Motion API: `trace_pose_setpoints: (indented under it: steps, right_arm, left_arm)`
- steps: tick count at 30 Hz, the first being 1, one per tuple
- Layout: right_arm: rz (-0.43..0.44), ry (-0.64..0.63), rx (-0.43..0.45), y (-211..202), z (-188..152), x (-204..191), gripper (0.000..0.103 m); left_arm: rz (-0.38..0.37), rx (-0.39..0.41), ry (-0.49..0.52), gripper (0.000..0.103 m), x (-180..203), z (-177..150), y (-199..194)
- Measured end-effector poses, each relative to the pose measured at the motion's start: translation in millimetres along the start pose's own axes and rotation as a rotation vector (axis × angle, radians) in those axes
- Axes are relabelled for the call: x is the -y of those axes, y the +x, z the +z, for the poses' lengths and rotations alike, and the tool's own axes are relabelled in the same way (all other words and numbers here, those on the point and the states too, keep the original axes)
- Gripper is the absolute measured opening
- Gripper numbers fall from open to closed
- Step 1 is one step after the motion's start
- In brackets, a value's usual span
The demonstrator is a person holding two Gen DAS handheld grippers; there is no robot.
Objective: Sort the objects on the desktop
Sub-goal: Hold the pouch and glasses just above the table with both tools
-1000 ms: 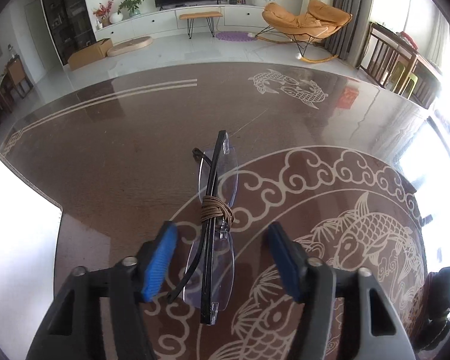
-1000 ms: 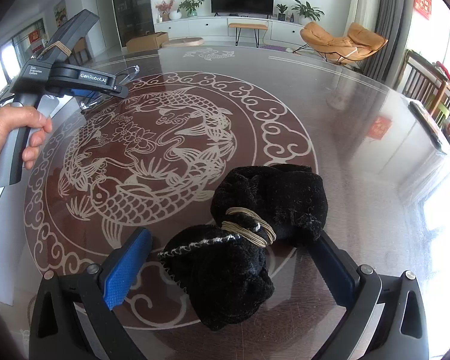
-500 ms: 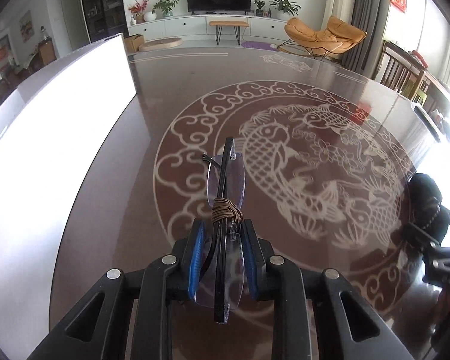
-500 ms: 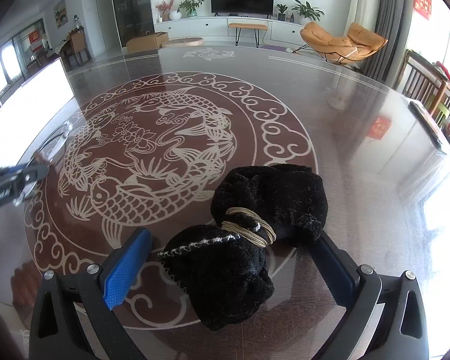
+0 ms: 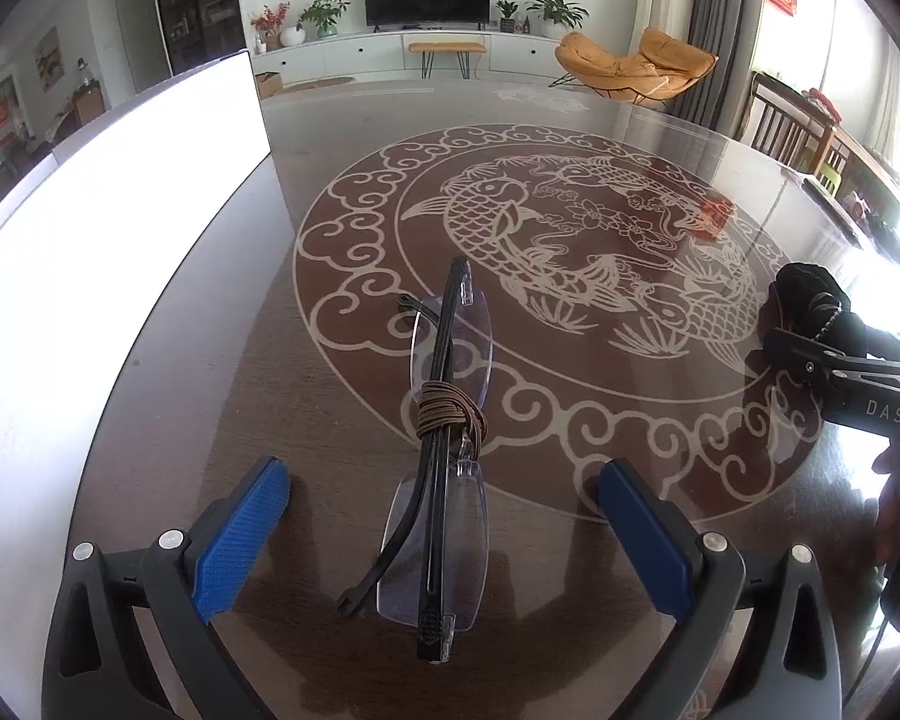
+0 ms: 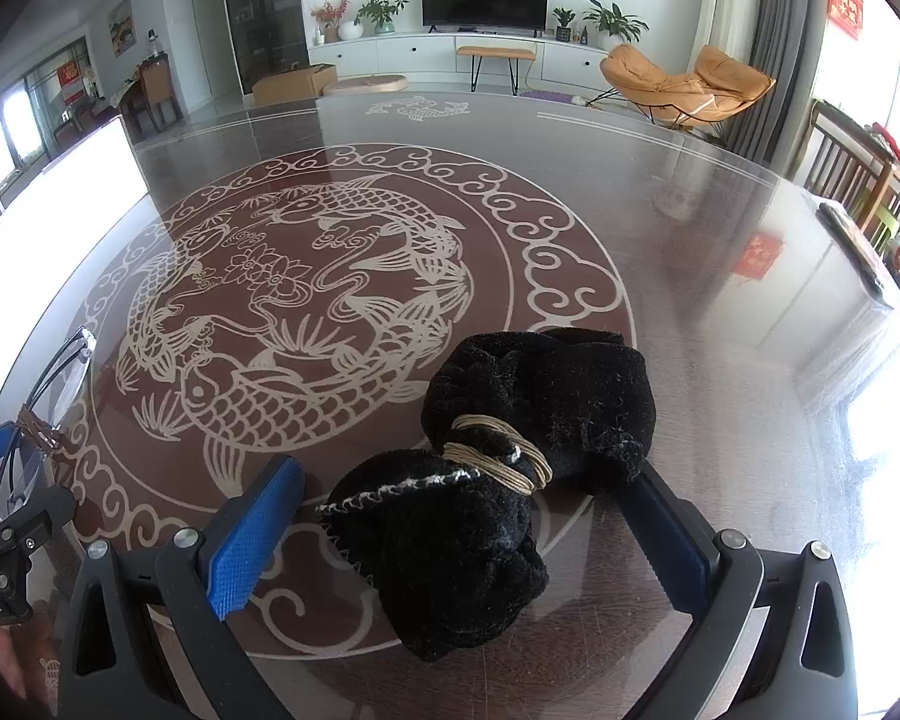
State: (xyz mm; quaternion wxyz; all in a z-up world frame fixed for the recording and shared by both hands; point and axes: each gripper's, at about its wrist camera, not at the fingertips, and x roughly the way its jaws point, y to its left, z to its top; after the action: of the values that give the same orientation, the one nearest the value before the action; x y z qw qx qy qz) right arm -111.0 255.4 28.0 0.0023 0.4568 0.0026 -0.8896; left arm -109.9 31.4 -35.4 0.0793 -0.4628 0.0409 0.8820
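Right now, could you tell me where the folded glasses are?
In the left wrist view, the folded glasses lie on the table between the open left tongs, over the medallion's cloud border.

Both wrist cameras look low and close across one table, sharing its fish pattern.

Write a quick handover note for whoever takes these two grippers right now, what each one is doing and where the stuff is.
Left gripper: open, glasses lying on the table between its fingers, not gripped.
Right gripper: open around the black cloth bundle, which rests on the table.
Done: no item shows as sorted; both lie on the fish pattern.
Left: grip each item and carry it to its place, possibly the white board at the left.
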Motion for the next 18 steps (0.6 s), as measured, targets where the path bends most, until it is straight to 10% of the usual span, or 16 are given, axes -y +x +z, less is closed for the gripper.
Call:
trace_pose_setpoints:
  steps: [18]
  right_arm:
    - [0.0, 0.0, 0.0, -0.1, 0.1, -0.1, 0.103]
  left_arm:
    - [0.005, 0.003, -0.001, 0.103, 3.1, -1.8, -2.0]
